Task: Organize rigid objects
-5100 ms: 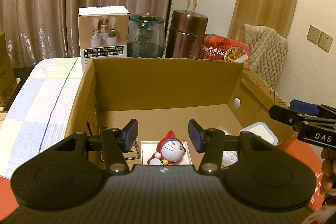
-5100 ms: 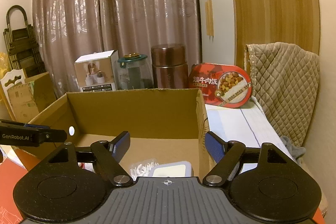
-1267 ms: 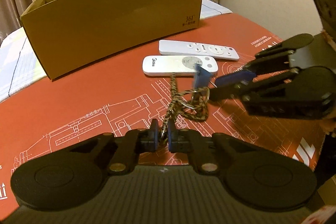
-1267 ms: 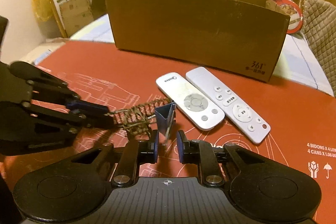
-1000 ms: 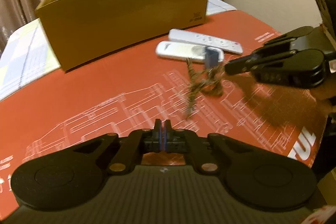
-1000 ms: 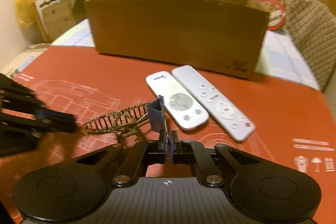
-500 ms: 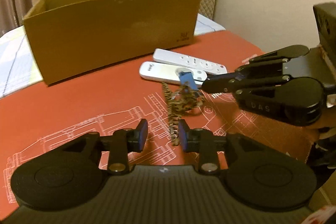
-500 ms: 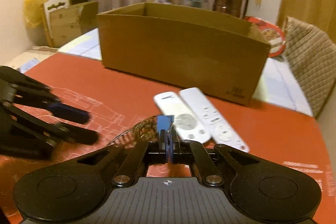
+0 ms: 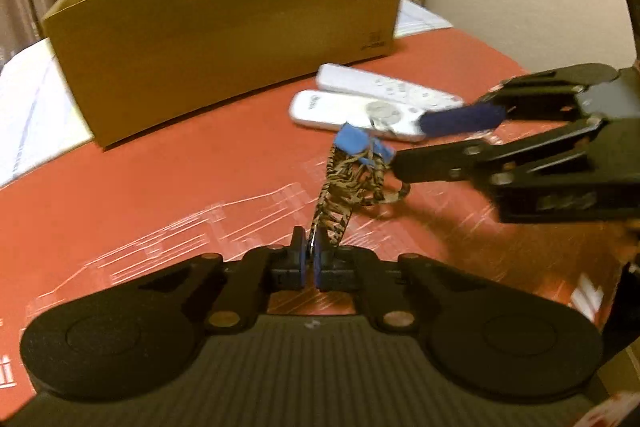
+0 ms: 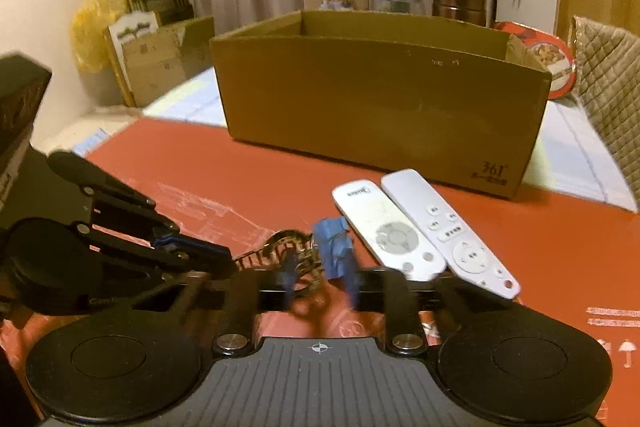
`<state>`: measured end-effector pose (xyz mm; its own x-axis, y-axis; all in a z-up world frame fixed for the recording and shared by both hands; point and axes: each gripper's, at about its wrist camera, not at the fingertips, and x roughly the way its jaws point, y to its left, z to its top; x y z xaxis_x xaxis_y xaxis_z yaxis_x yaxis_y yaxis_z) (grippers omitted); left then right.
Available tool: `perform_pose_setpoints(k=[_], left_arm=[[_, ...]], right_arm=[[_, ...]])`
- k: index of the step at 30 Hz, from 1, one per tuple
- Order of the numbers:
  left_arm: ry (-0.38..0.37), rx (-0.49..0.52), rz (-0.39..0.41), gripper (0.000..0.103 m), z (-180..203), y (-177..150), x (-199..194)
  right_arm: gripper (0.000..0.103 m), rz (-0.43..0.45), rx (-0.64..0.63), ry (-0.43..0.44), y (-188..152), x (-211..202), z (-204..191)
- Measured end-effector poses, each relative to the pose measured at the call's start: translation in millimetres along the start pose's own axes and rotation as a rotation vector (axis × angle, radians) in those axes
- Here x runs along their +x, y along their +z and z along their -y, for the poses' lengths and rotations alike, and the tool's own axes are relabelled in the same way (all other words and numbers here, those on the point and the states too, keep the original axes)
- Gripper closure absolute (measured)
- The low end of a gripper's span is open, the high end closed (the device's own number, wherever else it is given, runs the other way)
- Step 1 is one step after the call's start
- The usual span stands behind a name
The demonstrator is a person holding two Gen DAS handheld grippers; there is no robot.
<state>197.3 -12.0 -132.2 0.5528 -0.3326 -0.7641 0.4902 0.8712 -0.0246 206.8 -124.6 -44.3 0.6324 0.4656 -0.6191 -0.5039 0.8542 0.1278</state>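
- Lanyard (image 9: pixel 344 183): a braided, patterned cord with a blue tag (image 9: pixel 352 141) and a metal ring, stretched over the red mat (image 9: pixel 160 163), just in front of two white remotes (image 9: pixel 360 107).
- Left gripper (image 9: pixel 308 259): jaws together, clamped on the near end of the cord; the strap runs up and away from the pads.
- Right gripper (image 10: pixel 320 287): jaws apart, having just been opening; the blue tag and ring sit between or just ahead of the fingers, blurred, with no pad visibly pressing on them. In the left view the same gripper (image 9: pixel 408 143) reaches in from the right, fingers spread around the tag end.
- Cardboard box (image 10: pixel 380 99): open-topped, behind the remotes, presumably the destination.
- Judgement, step in hand: handover of the lanyard to the left gripper alone, before carrying it to the box.
- Doing it well: keep the left clamp firm, since the cord is thin and could slip out.
- Clear the right fingers sideways so the ring does not snag.
- Lift high enough that the dangling tag end clears the remotes and the box wall.
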Motion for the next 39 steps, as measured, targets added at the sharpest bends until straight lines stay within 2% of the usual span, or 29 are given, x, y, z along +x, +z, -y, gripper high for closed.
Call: perform_pose_setpoints(k=[7, 8, 11, 12, 13, 15, 16, 19, 24, 27, 31, 32, 34, 36, 39], left_arm=[[0.073, -0.057, 0.018, 0.099, -25.5, -5.1, -10.1], [0.079, -0.065, 0.026, 0.095, -27.5, -5.3, -12.6], [0.069, -0.063, 0.061, 0.070, -27.4, -3.1, -20.0], [0.061, -0.052, 0.077, 0.067, -24.9, -1.9, -21.9], [0.051, -0.028, 0.092, 0.064, -20.5, -0.5, -22.9], [0.041, 0.031, 0.112, 0.045, -10.2, 1.4, -21.0], [0.046, 0.074, 0.120, 0.042, -3.0, 2.3, -18.5], [0.063, 0.191, 0.130, 0.041, 16.7, 2.9, -9.8], [0.025, 0.235, 0.186, 0.042, 31.8, 6.8, -5.5], [0.028, 0.258, 0.178, 0.050, 36.1, 11.5, 4.8], [0.070, 0.218, 0.124, 0.053, 29.9, 11.6, 21.9], [0.072, 0.194, 0.105, 0.061, 26.0, 11.5, 25.9], [0.052, 0.127, 0.100, 0.068, 17.8, 11.4, 26.3], [0.047, 0.077, 0.084, 0.069, 10.2, 11.7, 23.2], [0.068, 0.057, 0.069, 0.069, 4.6, 9.3, 18.5]], right_arm=[[0.052, 0.001, -0.054, -0.010, 11.8, 6.9, -0.2], [0.052, -0.006, -0.086, -0.024, 11.9, 7.8, -2.1], [0.052, -0.025, -0.161, -0.061, 6.9, 10.3, -3.5], [0.052, -0.030, -0.158, -0.065, 5.5, 11.3, -2.0], [0.052, -0.037, -0.150, -0.070, 4.8, 12.3, -0.4], [0.052, -0.046, -0.142, -0.078, 3.0, 14.1, 2.2], [0.052, -0.049, -0.141, -0.081, 2.2, 14.4, 3.3], [0.052, -0.056, -0.125, -0.112, 0.6, 13.6, 9.1], [0.052, -0.076, -0.034, -0.136, 0.9, 13.1, 25.4], [0.052, -0.073, -0.017, -0.138, 1.8, 10.8, 28.0], [0.052, -0.073, -0.015, -0.137, 1.7, 10.2, 28.0], [0.052, -0.073, -0.013, -0.138, 1.7, 10.1, 28.1], [0.052, -0.071, -0.009, -0.138, 1.8, 9.9, 28.1], [0.052, -0.068, -0.011, -0.133, 2.0, 10.1, 26.9], [0.052, -0.066, -0.025, -0.107, 1.9, 11.4, 23.2]])
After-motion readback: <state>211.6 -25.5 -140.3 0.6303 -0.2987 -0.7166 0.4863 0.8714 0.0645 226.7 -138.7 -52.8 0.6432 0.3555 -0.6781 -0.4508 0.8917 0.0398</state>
